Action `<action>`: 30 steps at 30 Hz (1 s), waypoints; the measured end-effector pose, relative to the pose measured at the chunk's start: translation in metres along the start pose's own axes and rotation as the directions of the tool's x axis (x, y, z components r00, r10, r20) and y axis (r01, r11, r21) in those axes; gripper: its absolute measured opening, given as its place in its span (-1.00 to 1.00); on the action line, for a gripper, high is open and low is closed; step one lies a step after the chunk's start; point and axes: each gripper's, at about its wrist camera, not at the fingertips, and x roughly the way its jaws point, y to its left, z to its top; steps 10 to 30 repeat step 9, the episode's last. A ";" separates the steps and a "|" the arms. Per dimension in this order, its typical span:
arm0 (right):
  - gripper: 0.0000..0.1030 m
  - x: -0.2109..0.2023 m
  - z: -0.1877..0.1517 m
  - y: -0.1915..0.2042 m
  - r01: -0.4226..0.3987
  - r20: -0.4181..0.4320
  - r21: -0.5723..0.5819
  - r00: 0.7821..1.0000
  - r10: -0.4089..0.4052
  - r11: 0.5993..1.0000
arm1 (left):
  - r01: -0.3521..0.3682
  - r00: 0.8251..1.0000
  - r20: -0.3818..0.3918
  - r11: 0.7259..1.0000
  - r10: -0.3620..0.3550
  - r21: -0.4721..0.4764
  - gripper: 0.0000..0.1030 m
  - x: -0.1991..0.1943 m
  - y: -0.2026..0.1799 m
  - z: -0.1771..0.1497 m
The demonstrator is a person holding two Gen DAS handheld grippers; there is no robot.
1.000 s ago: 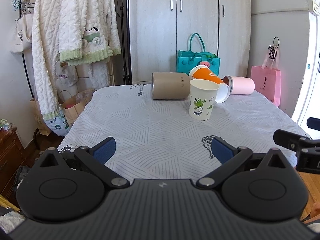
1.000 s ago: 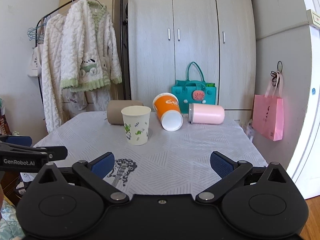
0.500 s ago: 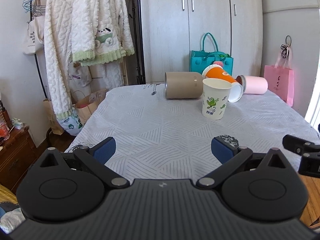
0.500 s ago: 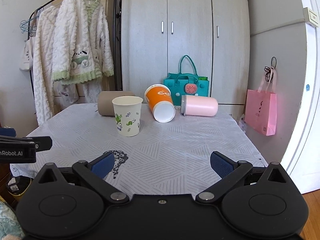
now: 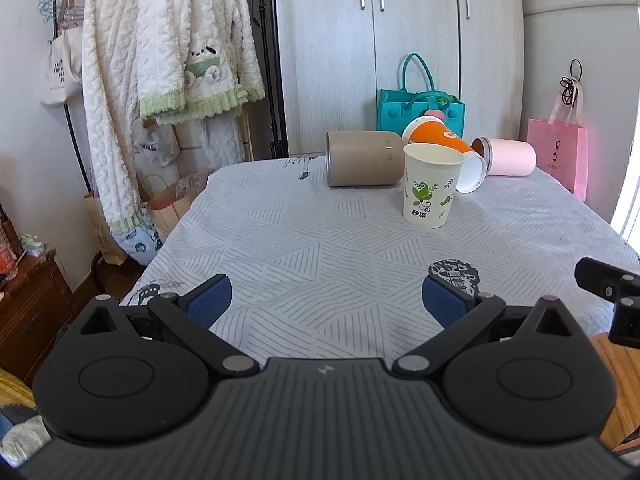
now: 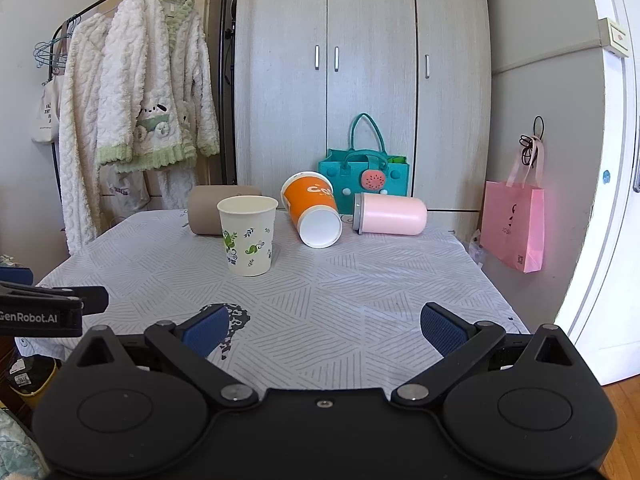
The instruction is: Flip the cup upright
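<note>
Both the left gripper (image 5: 325,299) and the right gripper (image 6: 325,328) were held wide and empty, well apart from the cups. The orange paper cup (image 6: 311,210) lay tipped at 12 o'clock behind the upright leaf-printed cup (image 6: 248,234). Its side wall should be grasped gently, because thin paper was judged easily crushed.

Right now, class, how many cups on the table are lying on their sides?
3. The tan cup lies at the back left, the orange cup in the middle, the pink cup at the right. The white leaf-print cup stands upright. None seems hidden.
</note>
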 end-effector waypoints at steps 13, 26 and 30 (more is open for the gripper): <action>1.00 0.000 0.000 0.000 0.000 -0.001 0.000 1.000 0.000 1.000 | 0.009 1.000 0.007 1.000 -0.009 -0.007 1.00 0.000 0.002 -0.001; 1.00 0.000 0.000 0.000 0.000 -0.001 0.000 1.000 0.000 1.000 | 0.009 1.000 0.007 1.000 -0.009 -0.007 1.00 0.000 0.002 -0.001; 1.00 0.000 0.000 0.000 0.000 -0.001 0.000 1.000 0.000 1.000 | 0.009 1.000 0.007 1.000 -0.009 -0.007 1.00 0.000 0.002 -0.001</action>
